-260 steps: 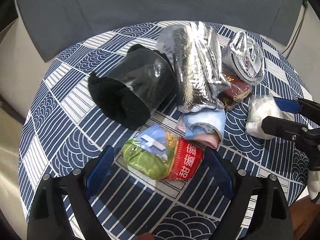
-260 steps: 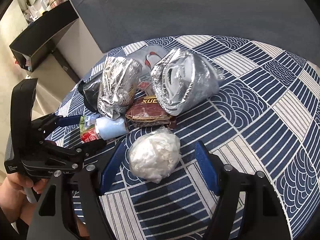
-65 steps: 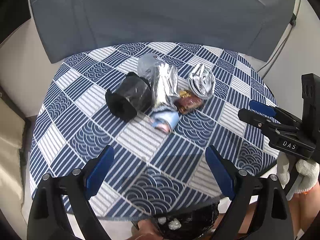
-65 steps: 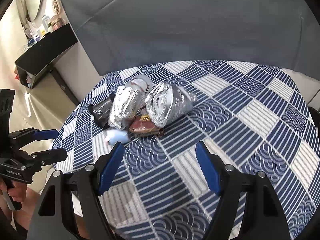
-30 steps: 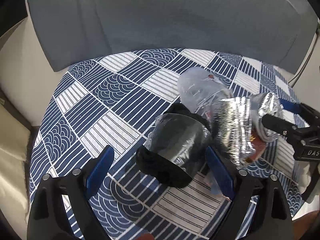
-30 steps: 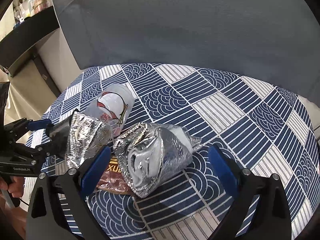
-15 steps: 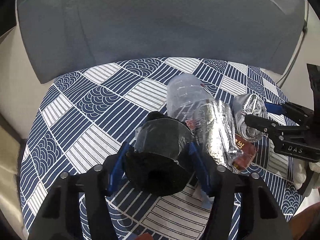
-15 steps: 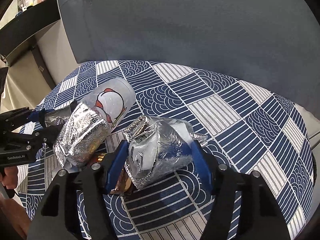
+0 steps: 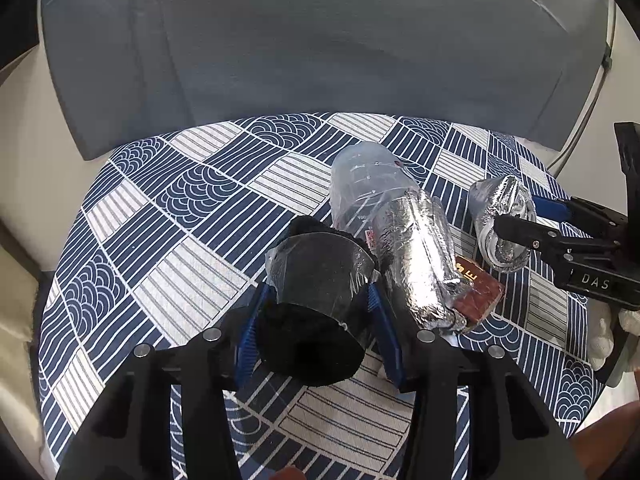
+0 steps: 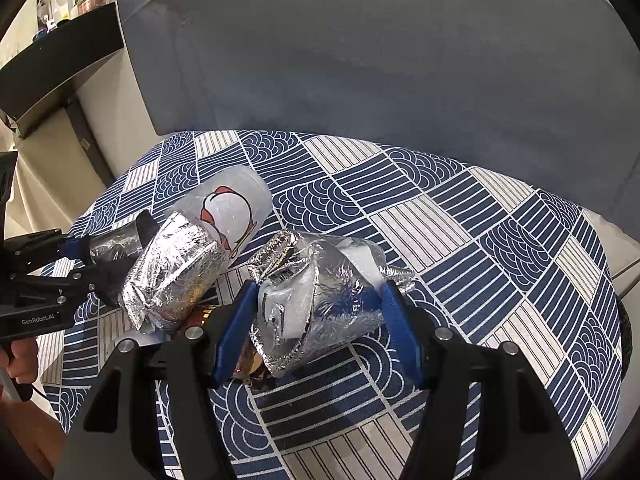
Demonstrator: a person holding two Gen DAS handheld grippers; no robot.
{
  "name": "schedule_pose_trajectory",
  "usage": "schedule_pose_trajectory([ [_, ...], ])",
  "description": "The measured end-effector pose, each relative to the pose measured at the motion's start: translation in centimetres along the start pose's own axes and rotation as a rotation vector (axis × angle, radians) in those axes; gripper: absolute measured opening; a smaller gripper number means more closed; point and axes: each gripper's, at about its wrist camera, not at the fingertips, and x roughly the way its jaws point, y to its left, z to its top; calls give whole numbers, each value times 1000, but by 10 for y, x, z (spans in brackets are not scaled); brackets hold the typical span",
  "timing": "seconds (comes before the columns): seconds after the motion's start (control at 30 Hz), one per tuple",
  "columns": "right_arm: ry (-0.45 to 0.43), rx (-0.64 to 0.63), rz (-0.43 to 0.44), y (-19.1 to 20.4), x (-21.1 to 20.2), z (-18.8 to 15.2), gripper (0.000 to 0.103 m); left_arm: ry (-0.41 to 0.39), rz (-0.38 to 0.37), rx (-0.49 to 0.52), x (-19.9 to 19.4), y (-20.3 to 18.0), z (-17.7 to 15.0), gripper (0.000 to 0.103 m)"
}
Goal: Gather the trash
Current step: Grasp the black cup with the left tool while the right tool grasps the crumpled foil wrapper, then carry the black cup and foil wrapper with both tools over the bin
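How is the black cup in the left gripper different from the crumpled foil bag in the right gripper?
The black cup is dark, smooth and round, with clear film around it; the crumpled foil bag is shiny silver and wrinkled. The cup keeps its shape; the bag is squashed and irregular. The cup's open mouth faces the left gripper's camera; the bag shows white plastic inside. Both lie on the patterned tablecloth, each pinched by blue pads, the bag by the right gripper.
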Motion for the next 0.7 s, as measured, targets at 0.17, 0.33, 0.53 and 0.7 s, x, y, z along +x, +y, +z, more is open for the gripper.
schedule_pose_trajectory([
  [0.17, -3, 10, -5, 0, -5, -1, 63, -3, 2, -2, -10, 0, -4, 47],
  [0.33, -4, 23, -7, -1, -9, -1, 63, -13, -5, -3, -24, 0, -6, 47],
  [0.53, -1, 51, -6, 1, -20, -5, 63, -13, 8, 7, -38, 4, -10, 47],
  [0.7, -8, 60, -4, 7, -33, -8, 63, -17, 30, 22, -59, 12, -12, 47],
])
